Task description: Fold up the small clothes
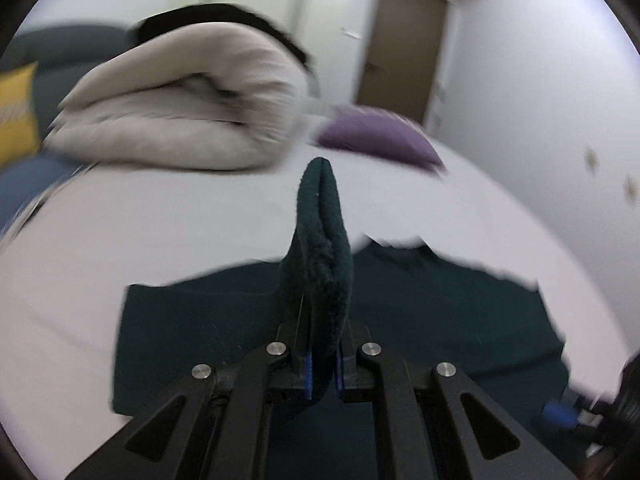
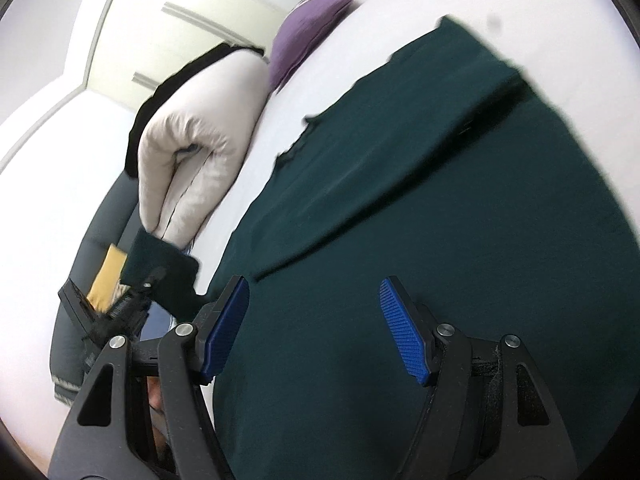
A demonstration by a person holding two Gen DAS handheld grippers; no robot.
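The garment point(image 1: 440, 320) lies on the bed point(image 1: 160, 216) under the left gripper point(image 1: 322, 368). Ahead and left lies a duvet point(image 1: 180, 112); ahead and right, a pillow point(image 1: 380, 136).

Dark green garment point(image 2: 460, 208) – soft knit fabric, spread mostly flat over the white bed point(image 1: 160, 216), one long fold running across it. One edge point(image 1: 320, 248) is lifted w/ fabric doubled, standing upright – rest lies flat, upper edge uneven.
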